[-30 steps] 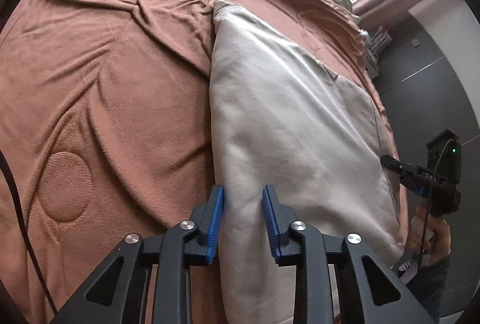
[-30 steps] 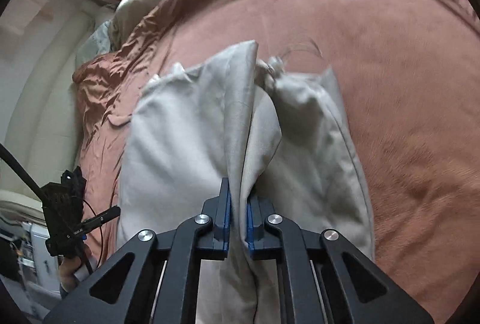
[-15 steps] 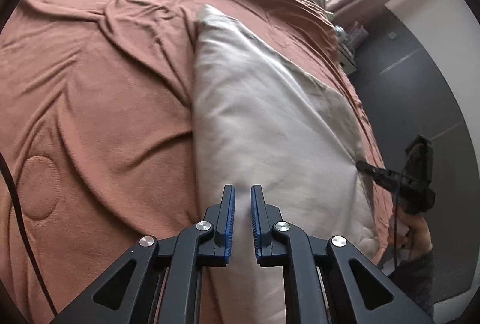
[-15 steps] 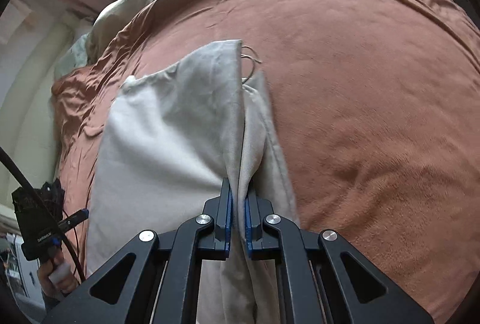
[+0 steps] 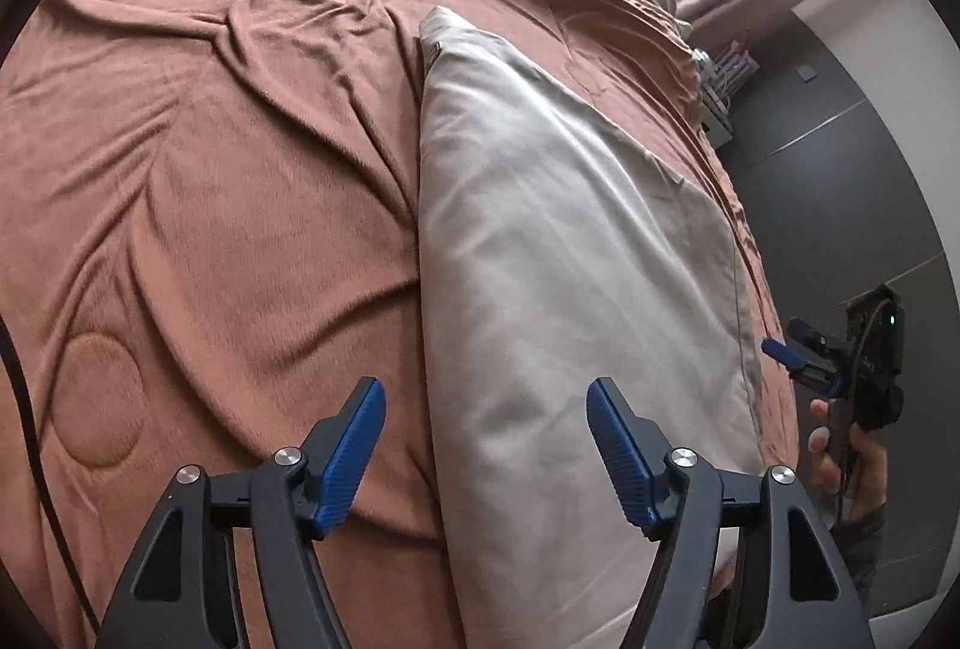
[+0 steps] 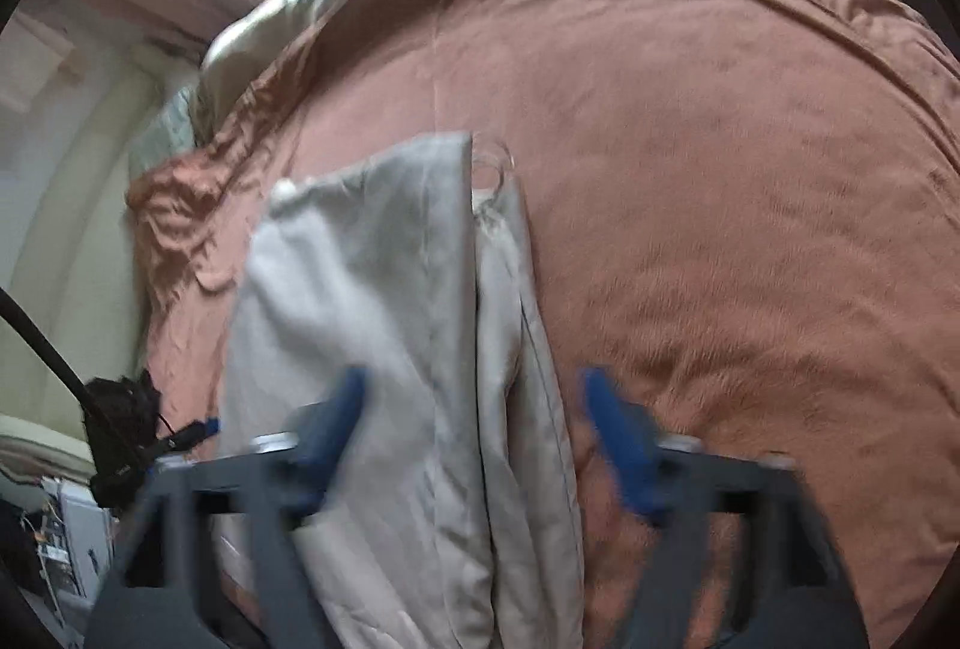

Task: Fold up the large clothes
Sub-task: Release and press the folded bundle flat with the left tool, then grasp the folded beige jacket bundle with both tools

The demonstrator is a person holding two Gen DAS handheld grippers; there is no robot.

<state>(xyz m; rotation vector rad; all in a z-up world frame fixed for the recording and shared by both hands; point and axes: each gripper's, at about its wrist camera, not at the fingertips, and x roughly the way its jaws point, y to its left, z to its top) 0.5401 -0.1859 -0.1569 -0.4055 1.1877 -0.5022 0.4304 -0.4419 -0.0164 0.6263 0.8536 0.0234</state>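
A big bed with a rumpled brown blanket is filling the room. The beige garment is lying folded long on it, near the bed's right edge — lots of bare blanket is lying to its left. The left tool and right tool have just been opening; both are standing apart over the cloth, not pinching it.

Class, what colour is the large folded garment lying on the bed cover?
Pale beige, plain with no pattern. The large folded cloth garment shows best in the left wrist view, against the rust-brown bed cover.
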